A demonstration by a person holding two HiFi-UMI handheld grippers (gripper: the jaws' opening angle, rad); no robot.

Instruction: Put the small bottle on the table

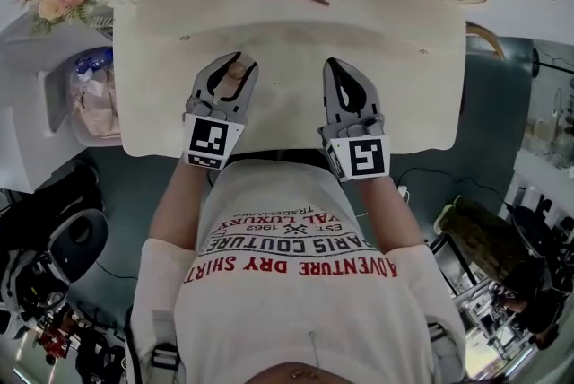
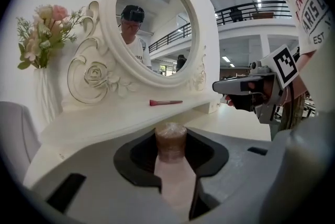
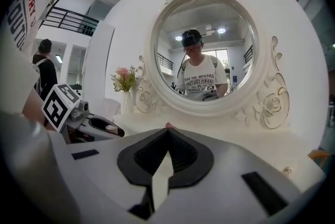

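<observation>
Your left gripper [image 1: 235,61] pinches the small pale-pink bottle with a brown cap [image 2: 170,140] over the near left part of the cream dressing table [image 1: 296,41], its lower end hidden by the jaws, so whether it touches the top is unclear, while your right gripper [image 3: 167,131] hovers alongside, jaws pressed together, empty.
</observation>
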